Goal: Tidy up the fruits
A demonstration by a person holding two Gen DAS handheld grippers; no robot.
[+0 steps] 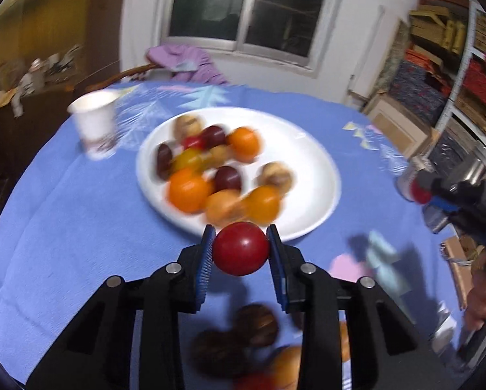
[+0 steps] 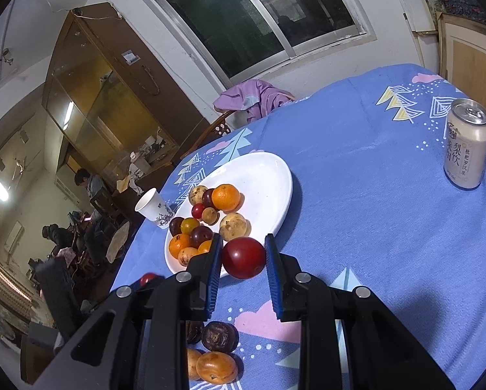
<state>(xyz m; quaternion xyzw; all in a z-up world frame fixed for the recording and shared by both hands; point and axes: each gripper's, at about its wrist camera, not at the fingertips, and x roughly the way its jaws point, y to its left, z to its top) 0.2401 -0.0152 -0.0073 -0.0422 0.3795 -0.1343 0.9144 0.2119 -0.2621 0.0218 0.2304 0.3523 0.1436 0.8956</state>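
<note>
My left gripper is shut on a red plum and holds it above the tablecloth at the near rim of the white plate. The plate holds several oranges, dark plums and tan fruits. My right gripper has a red plum between its blue pads; a narrow gap shows at the right pad. The plum sits by the plate's near edge. Loose dark and orange fruits lie on the cloth under both grippers.
A white paper cup stands left of the plate. A drink can stands at the right of the blue tablecloth. A chair with a purple garment is behind the table. The other gripper shows at the right edge.
</note>
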